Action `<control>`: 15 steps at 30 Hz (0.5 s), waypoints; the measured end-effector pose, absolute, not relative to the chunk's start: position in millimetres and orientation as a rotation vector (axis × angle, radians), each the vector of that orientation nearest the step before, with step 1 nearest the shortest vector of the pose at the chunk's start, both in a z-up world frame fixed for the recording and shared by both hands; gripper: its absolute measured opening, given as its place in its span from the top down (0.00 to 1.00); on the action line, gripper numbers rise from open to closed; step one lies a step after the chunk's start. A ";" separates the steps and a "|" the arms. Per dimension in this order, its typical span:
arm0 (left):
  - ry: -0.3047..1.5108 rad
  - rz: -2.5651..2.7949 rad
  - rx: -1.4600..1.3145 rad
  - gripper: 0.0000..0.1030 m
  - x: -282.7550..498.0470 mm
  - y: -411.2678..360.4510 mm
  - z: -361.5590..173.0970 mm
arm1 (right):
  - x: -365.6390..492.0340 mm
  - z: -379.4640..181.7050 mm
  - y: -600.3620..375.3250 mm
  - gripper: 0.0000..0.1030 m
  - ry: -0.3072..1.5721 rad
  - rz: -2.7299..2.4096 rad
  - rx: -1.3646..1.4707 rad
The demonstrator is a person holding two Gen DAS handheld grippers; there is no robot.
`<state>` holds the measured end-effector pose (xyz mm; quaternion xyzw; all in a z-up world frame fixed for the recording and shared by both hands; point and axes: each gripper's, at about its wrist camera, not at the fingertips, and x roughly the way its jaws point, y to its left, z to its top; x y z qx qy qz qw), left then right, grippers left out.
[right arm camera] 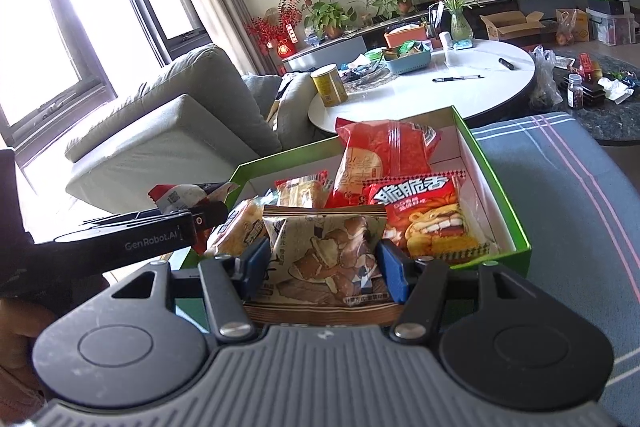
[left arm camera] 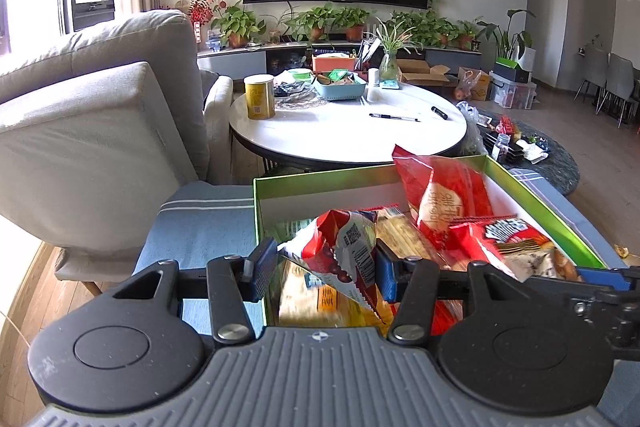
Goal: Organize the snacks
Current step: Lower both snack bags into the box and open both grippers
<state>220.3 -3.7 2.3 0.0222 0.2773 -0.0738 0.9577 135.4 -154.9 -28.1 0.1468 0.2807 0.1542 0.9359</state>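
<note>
Over green box [right arm camera: 496,187]: left gripper [left arm camera: 326,267] jaws clamped on red packet [left arm camera: 340,251], right gripper [right arm camera: 320,267] jaws clamping beige packet [right arm camera: 324,259]; free space at 1 o'clock.

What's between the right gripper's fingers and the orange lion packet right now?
Right wrist view: a beige cookie packet sits gripped in the right gripper; the orange lion packet lies just beyond it.

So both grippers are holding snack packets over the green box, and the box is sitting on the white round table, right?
Not quite. The left gripper and right gripper do each hold a packet, but the green box sits on a blue striped cushion, not the white round table behind it. The right wrist view shows this.
</note>
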 end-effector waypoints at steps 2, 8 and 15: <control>0.563 -0.151 0.048 0.54 230.1 -5.3 0.9 | 140.4 -28.3 -155.7 0.25 0.571 0.311 0.300; 0.564 -0.143 0.064 0.54 260.8 -6.9 -2.7 | 151.2 -29.8 -153.5 0.25 0.582 0.302 0.283; 0.597 -0.154 0.069 0.53 292.7 -4.2 -11.3 | 153.2 -28.4 -150.6 0.25 0.583 0.292 0.259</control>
